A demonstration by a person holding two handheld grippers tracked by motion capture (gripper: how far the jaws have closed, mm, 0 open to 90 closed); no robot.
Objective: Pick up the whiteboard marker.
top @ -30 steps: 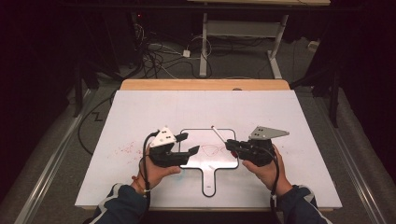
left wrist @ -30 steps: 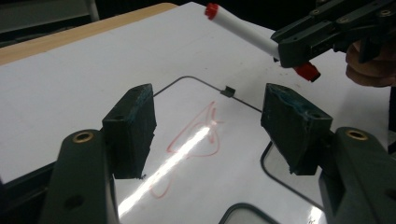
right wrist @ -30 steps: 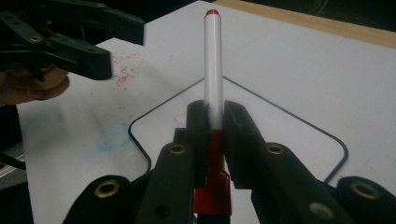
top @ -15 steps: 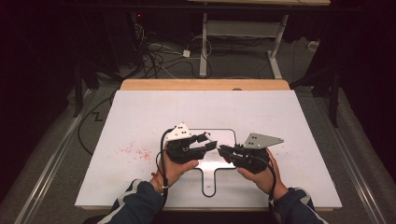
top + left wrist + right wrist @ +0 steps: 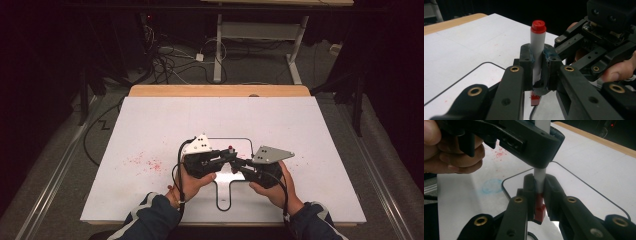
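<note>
**Operator:** Two tools (image 5: pixel 234 161) on one item, so I log it once: white cylindrical marker with red end plug and red cap (image 5: pixel 537 50), held upright above the white board with the thin black rounded outline (image 5: pixel 220 200), near the front middle of the white-topped bench (image 5: pixel 150 120). My left tool (image 5: pixel 537 72) is clenched on the white barrel at mid-length; my right tool (image 5: pixel 539 195) is clamped lower down, where white barrel meets red cap (image 5: pixel 540 206).

**Checker:** Step in hand?

**Operator:** I judge it as uncapping. One tool holds the body, the other the cap, and they sit one above the other along the same axis. The cap looks seated; I see no gap at the joint, though the jaws hide part of it.

**Checker:** Next move?

**Operator:** A straight pull apart along the barrel, left tool steady, right tool drawing downward. Any sideways twist could let the smooth barrel slip through the pads.

**Checker:** Condition of item?

**Operator:** Barrel plain white, no label visible. Top plug glossy red, round, ridged. Cap darker red, squarish at its end. Bench entry: scattered red specks (image 5: pixel 145 162) to the left, and a faint blue ring smudge (image 5: pixel 492 185).
</note>
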